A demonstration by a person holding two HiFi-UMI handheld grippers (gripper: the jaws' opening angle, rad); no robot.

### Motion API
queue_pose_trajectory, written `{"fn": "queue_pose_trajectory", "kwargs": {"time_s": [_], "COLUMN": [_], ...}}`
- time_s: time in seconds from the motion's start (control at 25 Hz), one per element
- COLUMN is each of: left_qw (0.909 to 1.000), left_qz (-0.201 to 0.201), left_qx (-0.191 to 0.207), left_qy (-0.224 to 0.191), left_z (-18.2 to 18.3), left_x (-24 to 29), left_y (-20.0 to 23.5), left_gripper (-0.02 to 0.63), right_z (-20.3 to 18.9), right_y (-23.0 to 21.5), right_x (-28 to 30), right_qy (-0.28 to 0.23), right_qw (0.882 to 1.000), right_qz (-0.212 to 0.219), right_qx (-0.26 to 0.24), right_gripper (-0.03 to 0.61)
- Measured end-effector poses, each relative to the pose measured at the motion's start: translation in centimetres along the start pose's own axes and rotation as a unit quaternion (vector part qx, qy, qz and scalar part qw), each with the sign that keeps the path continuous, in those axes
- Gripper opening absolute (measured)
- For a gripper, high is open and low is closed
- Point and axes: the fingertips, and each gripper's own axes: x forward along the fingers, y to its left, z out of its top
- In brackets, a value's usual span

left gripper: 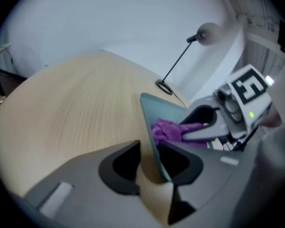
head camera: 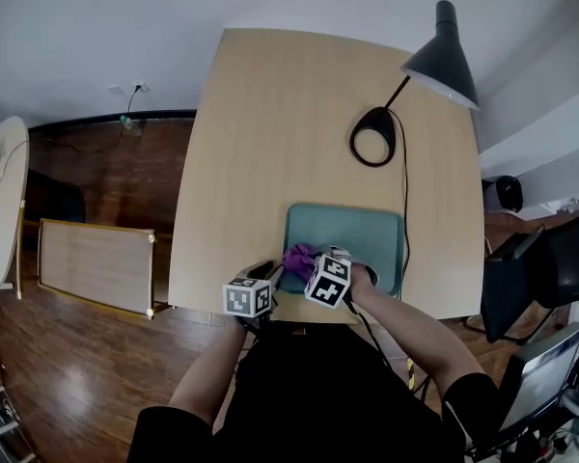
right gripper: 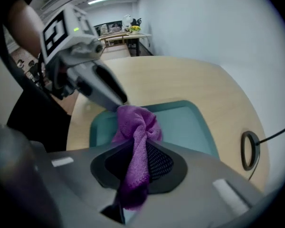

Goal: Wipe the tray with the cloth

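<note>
A teal tray lies near the front edge of the wooden table. A bunched purple cloth rests on the tray's near left corner. My right gripper is shut on the cloth, which hangs out of its jaws over the tray. My left gripper is shut on the tray's left rim, which stands between its jaws. From the left gripper view, the right gripper presses the cloth down. In the head view, both grippers sit side by side, left and right.
A black desk lamp stands at the back right, its ring base and cord just beyond the tray. The table's front edge lies right under the grippers. A black chair is at the right.
</note>
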Motion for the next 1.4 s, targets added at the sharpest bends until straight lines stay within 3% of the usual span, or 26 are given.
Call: {"fn": "queue_pose_trajectory", "kwargs": {"time_s": [0.16,0.28,0.44,0.64,0.8,0.96,1.2,1.4], "left_qw": [0.9996,0.9995,0.9999,0.9991,0.9986,0.9983,0.9985,0.9986], "left_qz": [-0.005,-0.002,-0.004,0.002,0.006,0.007,-0.014,-0.014], "left_qx": [-0.027,-0.030,0.001,0.033,0.045,0.049,0.041,0.042], "left_qy": [-0.009,-0.006,0.011,0.026,0.028,0.030,0.035,0.029], "left_z": [-0.3,-1.2,-2.6,-3.2,-3.4,-3.6,-3.5,-3.3], "left_x": [-1.0,-1.9,-2.4,-2.6,-2.3,-2.3,-2.7,-2.9], "left_y": [1.1,1.6,1.4,1.5,1.9,2.4,1.7,1.8], "left_gripper": [0.145,0.144,0.142,0.129,0.117,0.112,0.112,0.112], "right_z": [-0.3,-0.1,0.9,2.6,2.9,2.8,1.8,0.3], "right_y": [4.2,3.4,-2.0,-10.9,-13.4,-9.4,2.4,6.5], "right_x": [0.2,0.9,1.6,2.2,1.9,1.5,0.9,0.7], "right_qy": [0.006,0.016,0.029,0.050,0.050,0.043,0.017,-0.014], "right_qw": [0.998,0.996,0.998,0.997,0.995,0.997,1.000,0.998], "right_qz": [0.002,0.000,-0.012,-0.062,-0.070,-0.056,0.006,0.026], "right_qx": [-0.057,-0.085,-0.061,-0.007,0.051,0.030,-0.005,0.055], "right_gripper": [0.067,0.067,0.069,0.069,0.069,0.067,0.067,0.068]}}
